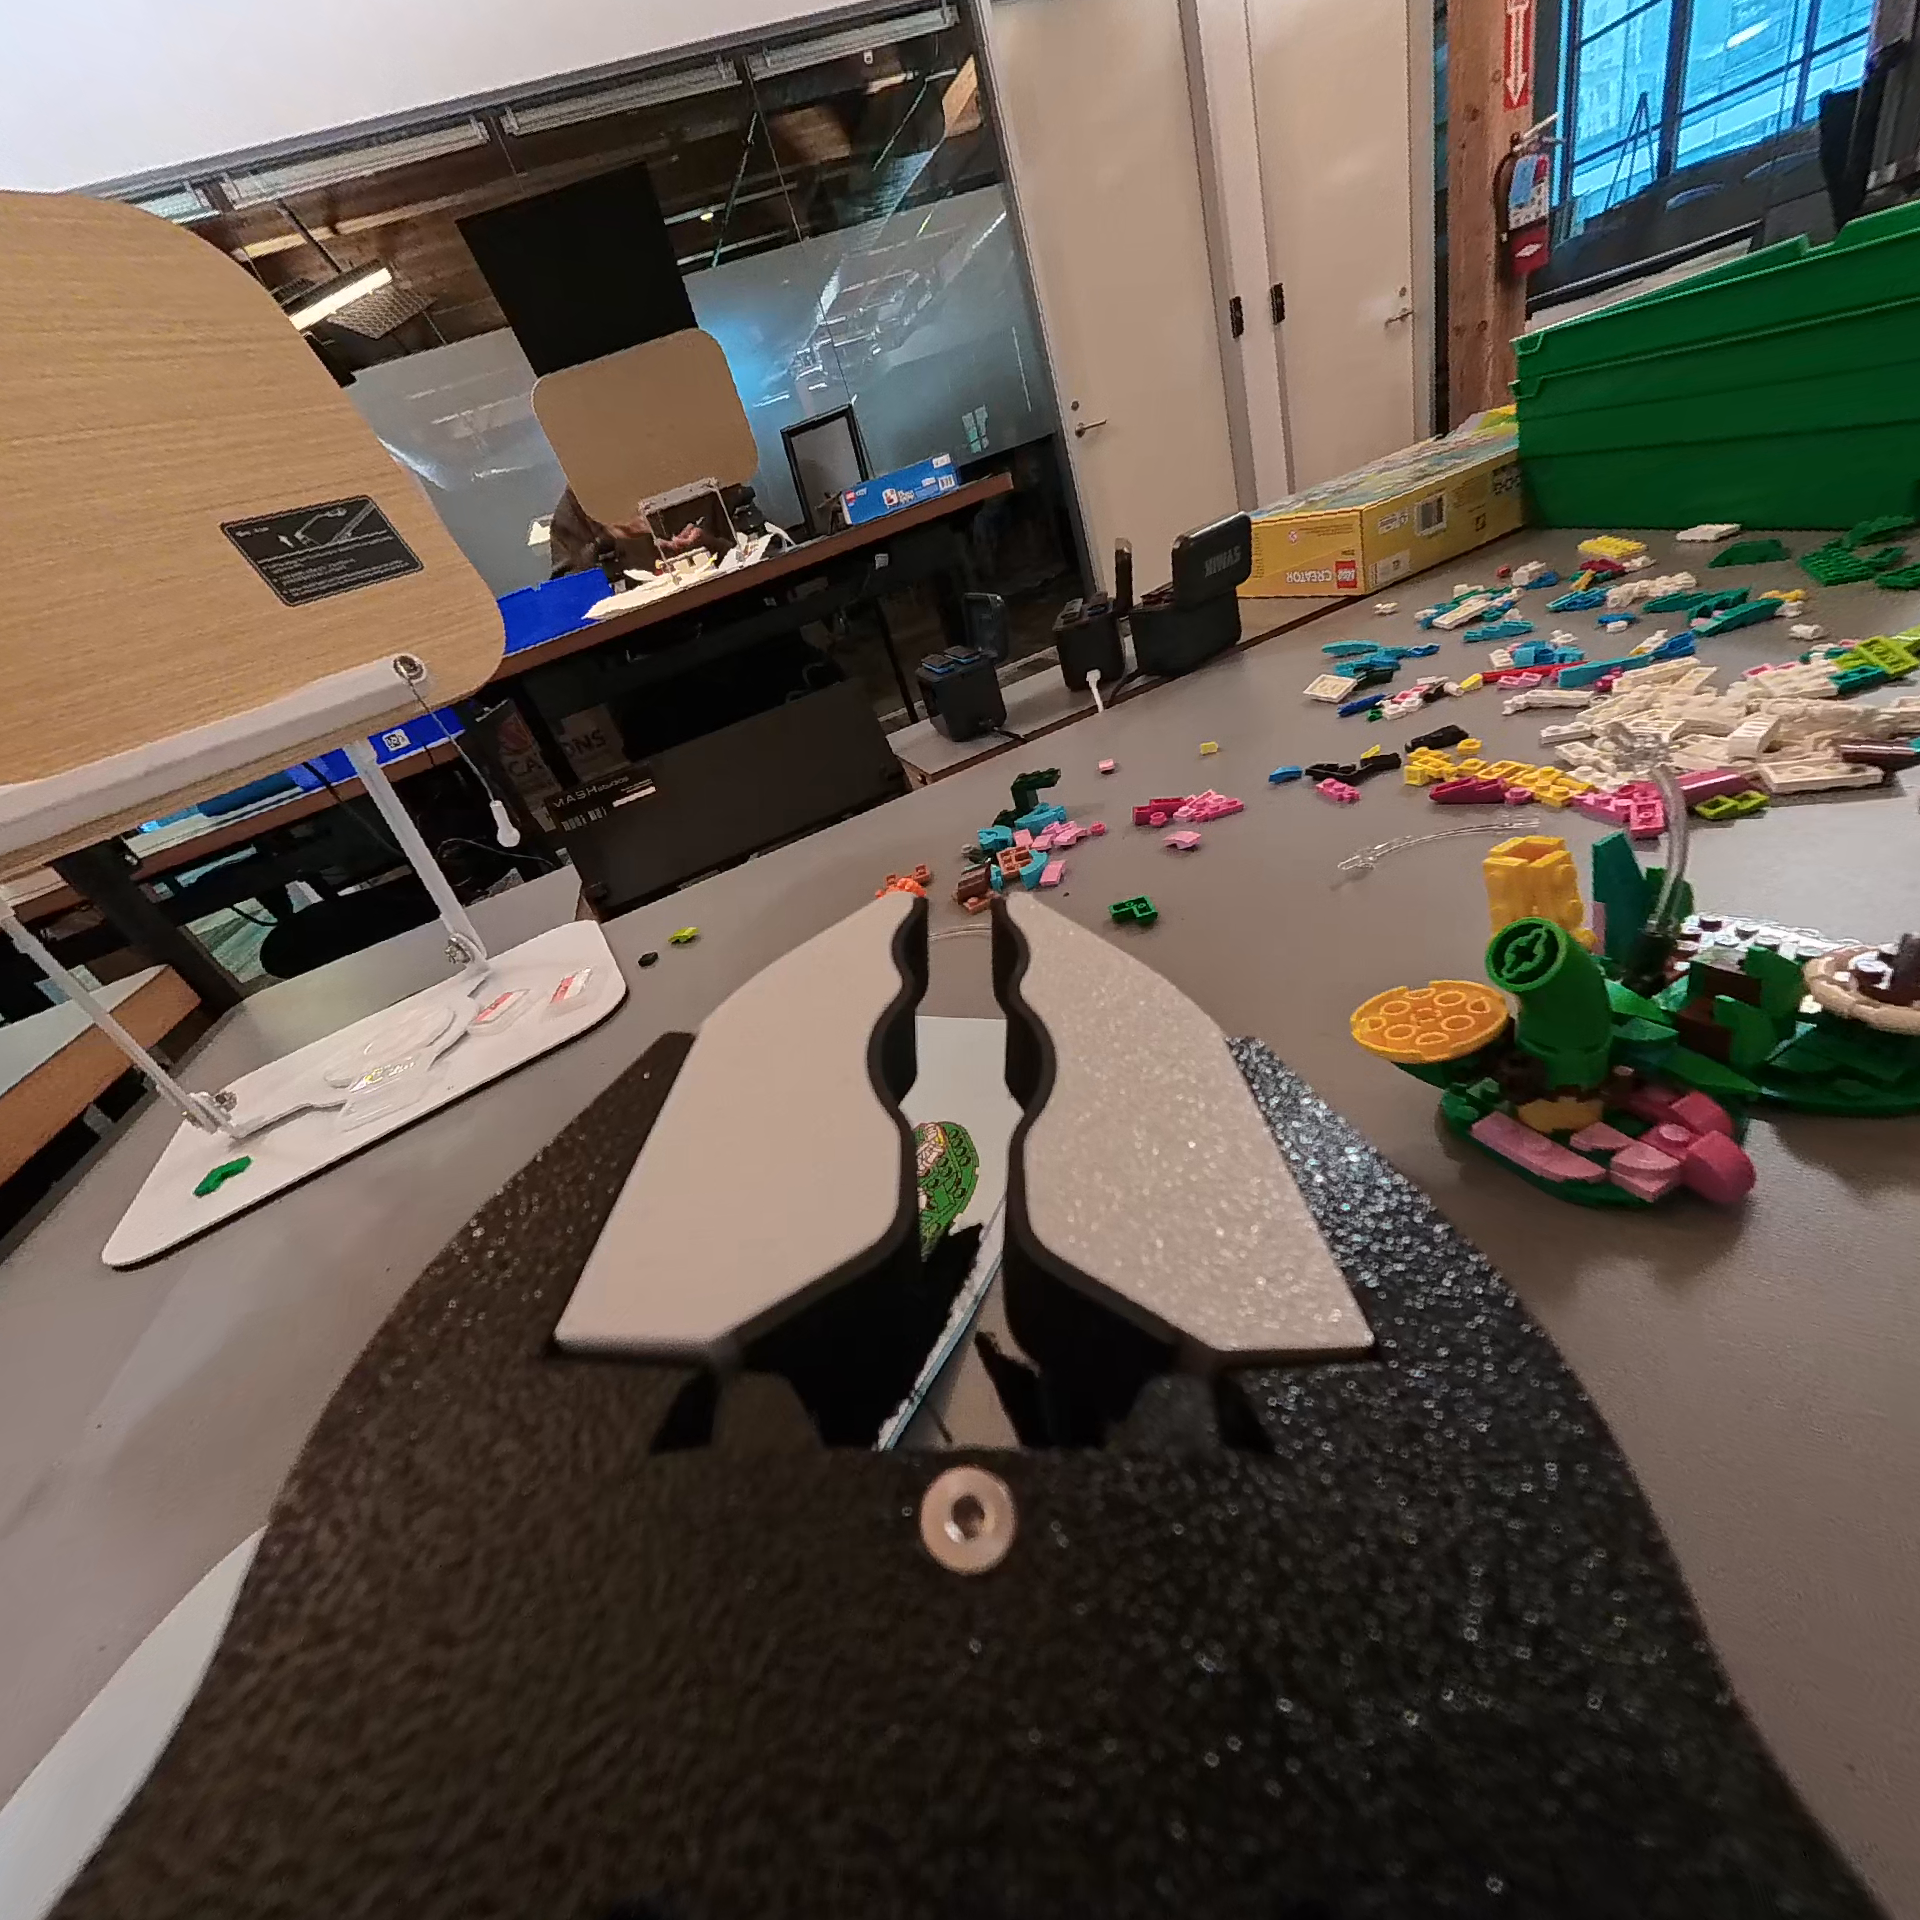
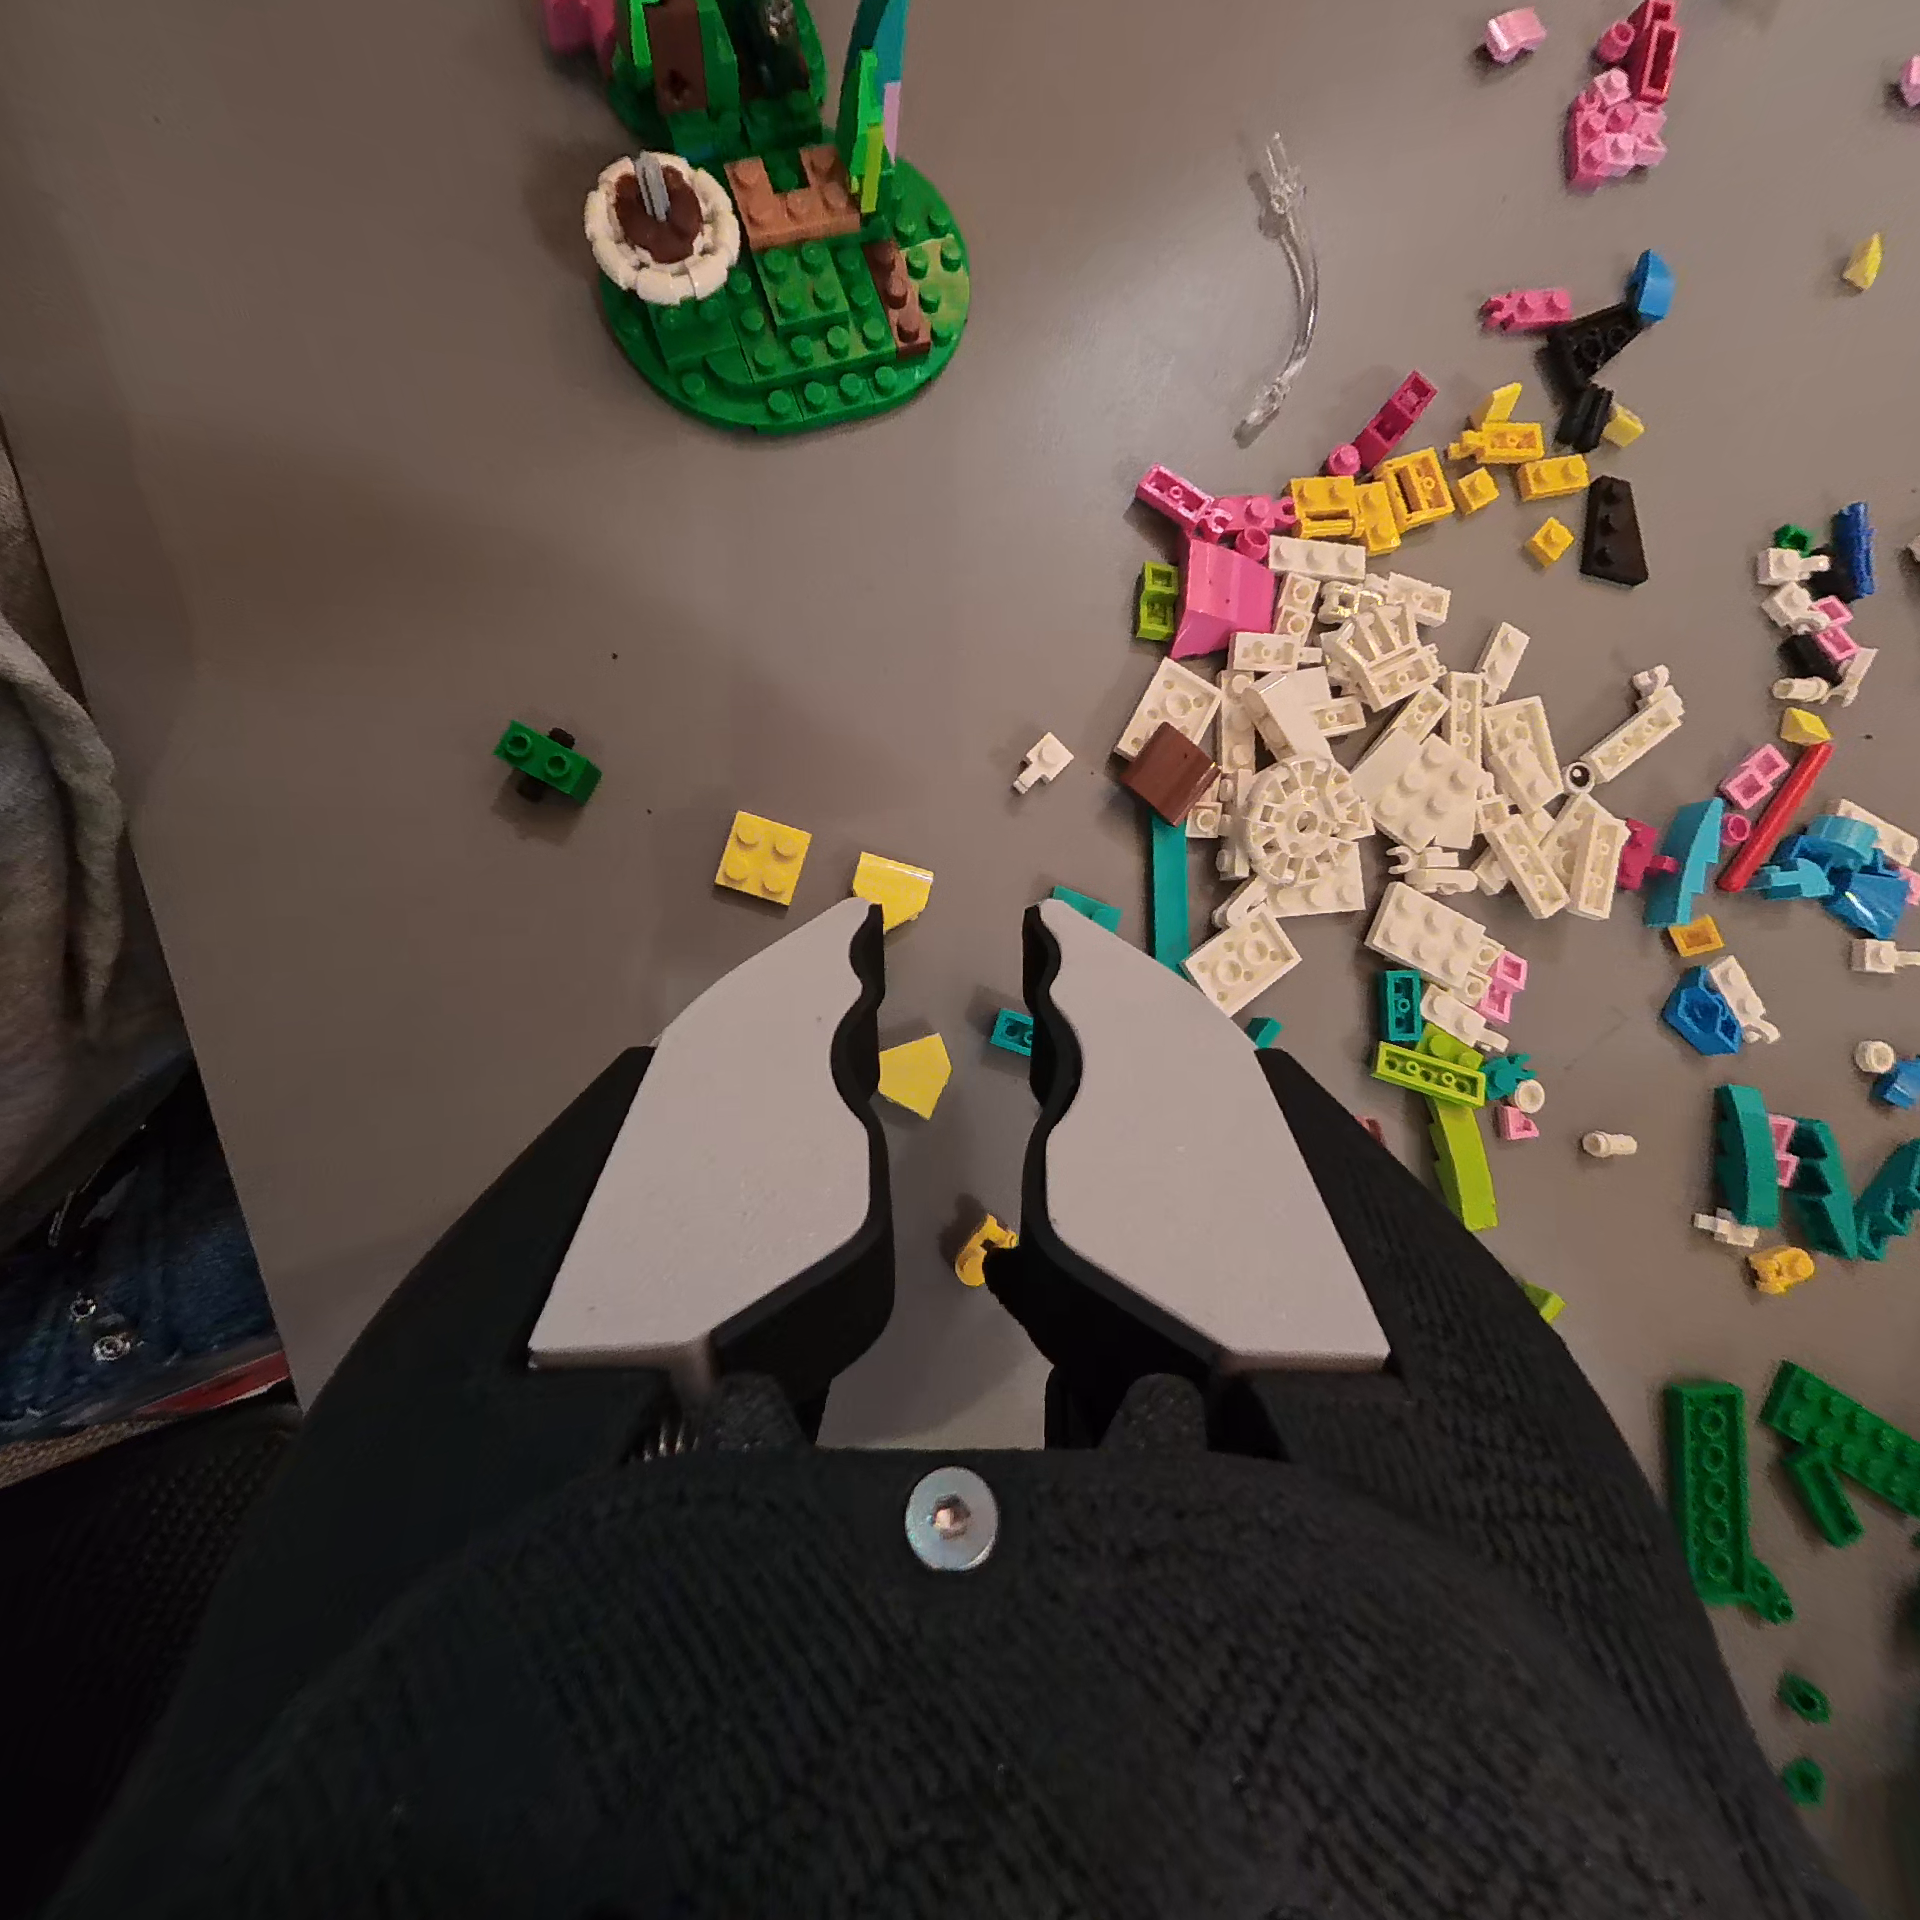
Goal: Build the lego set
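Note:
In the left wrist view my left gripper [image 1: 958, 914] hangs low over the grey table [image 1: 1455, 1455] with its fingers a narrow way apart and nothing pressed between the pads. A printed booklet [image 1: 961, 1081] lies under it. A green brick model [image 1: 1579, 1081] with yellow and pink parts stands to its right. In the right wrist view my right gripper [image 2: 953, 920] is open and empty, looking down on loose bricks. A yellow slope tile [image 2: 894, 883] lies at its left fingertip. A yellow wedge [image 2: 914, 1075] and a small teal piece [image 2: 1010, 1029] lie under the gap. The model [image 2: 790, 260] stands farther ahead.
A heap of white bricks [image 2: 1403, 790] and scattered coloured ones [image 1: 1662, 675] lies to the right. A clear curved piece [image 2: 1288, 281] lies near the model. A wooden board on a white stand [image 1: 208, 468] is at the left. Green bins [image 1: 1714, 416] and a yellow box [image 1: 1382, 530] stand at the back. Spacing between my two grippers at the tips: around 30 cm. From either gripper's tips it is about 20 cm to the clear curved piece [image 2: 1288, 281]. The left camera catches it too, in the left wrist view [image 1: 1403, 856].

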Motion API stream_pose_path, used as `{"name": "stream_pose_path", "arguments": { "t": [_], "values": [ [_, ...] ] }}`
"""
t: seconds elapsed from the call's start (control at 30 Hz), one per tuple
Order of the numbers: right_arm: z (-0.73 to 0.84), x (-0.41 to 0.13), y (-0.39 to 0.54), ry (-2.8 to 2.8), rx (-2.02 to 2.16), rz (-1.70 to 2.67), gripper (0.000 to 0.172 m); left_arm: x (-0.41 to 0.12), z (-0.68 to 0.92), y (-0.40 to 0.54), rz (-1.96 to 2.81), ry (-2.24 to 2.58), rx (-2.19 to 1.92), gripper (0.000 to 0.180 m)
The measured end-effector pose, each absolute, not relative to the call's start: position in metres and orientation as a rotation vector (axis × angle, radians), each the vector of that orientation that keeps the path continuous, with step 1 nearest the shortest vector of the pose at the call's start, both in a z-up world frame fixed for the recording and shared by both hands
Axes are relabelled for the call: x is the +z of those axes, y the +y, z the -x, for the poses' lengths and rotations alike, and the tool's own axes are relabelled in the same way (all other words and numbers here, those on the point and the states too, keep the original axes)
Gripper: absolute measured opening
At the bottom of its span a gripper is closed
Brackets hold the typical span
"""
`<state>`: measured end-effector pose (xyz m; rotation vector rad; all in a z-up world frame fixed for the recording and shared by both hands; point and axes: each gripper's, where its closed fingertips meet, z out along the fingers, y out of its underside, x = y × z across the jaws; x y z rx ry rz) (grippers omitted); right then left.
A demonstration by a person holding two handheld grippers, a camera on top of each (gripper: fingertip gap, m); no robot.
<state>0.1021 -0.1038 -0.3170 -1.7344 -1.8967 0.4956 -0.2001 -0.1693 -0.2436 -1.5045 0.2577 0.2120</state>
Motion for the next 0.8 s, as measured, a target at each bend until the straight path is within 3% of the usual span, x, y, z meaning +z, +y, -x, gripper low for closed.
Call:
{"name": "stream_pose_path", "arguments": {
  "t": [0.8],
  "values": [
    [-0.125,-0.309,-0.055,-1.617,0.371,1.833,0.023,-0.244,0.201,-0.170,1.504,0.252,0.208,0.011]
  ]
}}
